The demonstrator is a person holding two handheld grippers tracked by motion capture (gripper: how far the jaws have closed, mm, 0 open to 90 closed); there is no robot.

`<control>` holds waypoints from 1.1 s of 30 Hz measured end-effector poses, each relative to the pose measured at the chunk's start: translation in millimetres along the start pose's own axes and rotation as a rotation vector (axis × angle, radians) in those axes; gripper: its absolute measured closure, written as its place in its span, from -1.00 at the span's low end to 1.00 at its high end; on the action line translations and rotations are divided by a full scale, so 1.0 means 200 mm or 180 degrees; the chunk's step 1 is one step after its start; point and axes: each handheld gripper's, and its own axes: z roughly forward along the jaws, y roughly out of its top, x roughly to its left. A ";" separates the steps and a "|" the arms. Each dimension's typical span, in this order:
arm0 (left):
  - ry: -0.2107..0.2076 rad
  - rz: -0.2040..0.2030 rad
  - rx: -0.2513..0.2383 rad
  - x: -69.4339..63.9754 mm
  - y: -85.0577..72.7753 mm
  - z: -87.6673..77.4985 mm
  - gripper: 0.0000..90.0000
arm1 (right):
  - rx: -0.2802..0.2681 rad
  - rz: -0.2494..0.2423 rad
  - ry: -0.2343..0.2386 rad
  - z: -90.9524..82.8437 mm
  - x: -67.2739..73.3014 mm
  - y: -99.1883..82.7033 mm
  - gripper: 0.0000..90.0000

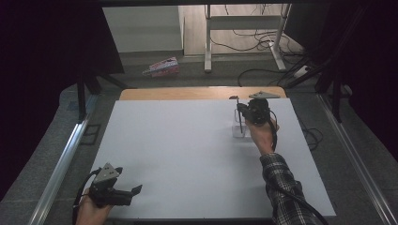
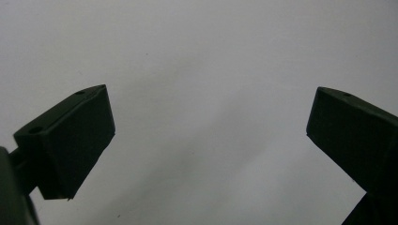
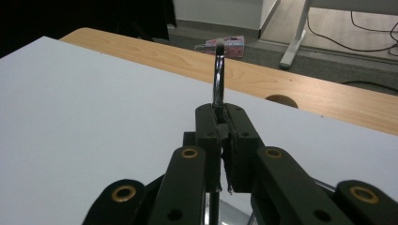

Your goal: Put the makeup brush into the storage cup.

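Observation:
My right gripper (image 1: 245, 111) is at the far right of the white table top (image 1: 187, 150), shut on a thin metal utensil (image 1: 238, 115). The utensil stands upright, and its lower end reaches into a small clear glass container (image 1: 239, 131). In the right gripper view the jaws (image 3: 224, 117) are pressed together on the shiny handle (image 3: 218, 77), which rises above them. My left gripper (image 1: 133, 191) rests at the near left corner of the table. It is open, with only bare white surface between its jaws (image 2: 206, 122).
A wooden table edge (image 1: 197, 93) runs behind the white top. On the floor beyond lie a pink box (image 1: 163, 67), the legs of a desk (image 1: 208, 42) and loose cables (image 1: 263, 42). Metal rails (image 1: 61, 164) flank the table.

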 end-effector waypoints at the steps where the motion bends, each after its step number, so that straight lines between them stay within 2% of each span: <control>1: 0.0000 0.0000 0.0001 0.00 0.00 0.00 -0.96 | 0.0004 0.0002 -0.0005 0.00 0.00 0.00 0.90; 12: -0.0002 0.0008 0.0018 0.00 0.00 0.00 -0.96 | 0.0023 -0.0030 -0.0027 0.00 0.01 -0.03 0.85; 13: -0.0002 0.0009 0.0021 0.00 0.00 0.00 -0.96 | 0.0017 0.0000 0.0010 0.00 0.00 -0.03 0.64; 15: -0.0001 0.0011 0.0022 0.00 0.00 0.00 -0.96 | 0.0003 0.0003 -0.0050 0.00 0.01 -0.02 0.17; 17: -0.0002 0.0014 0.0023 0.00 0.00 0.00 -0.96 | -0.0006 0.0050 0.0043 0.01 0.00 -0.01 -0.33; 19: 0.0000 0.0015 0.0025 0.00 0.00 0.00 -0.96 | -0.0030 0.0110 0.0080 0.02 0.00 0.00 -0.67; 21: -0.0001 0.0015 0.0023 0.00 0.00 0.00 -0.96 | 0.0008 0.0131 0.0021 0.03 0.00 0.01 -0.85; 25: -0.0001 0.0016 0.0025 0.00 0.00 0.00 -0.96 | 0.0086 -0.0003 -0.0084 0.04 0.02 0.00 -0.91; 33: 0.0004 0.0012 0.0014 0.00 0.00 0.00 -0.96 | 0.0121 0.0001 -0.0068 0.04 0.02 0.00 -0.92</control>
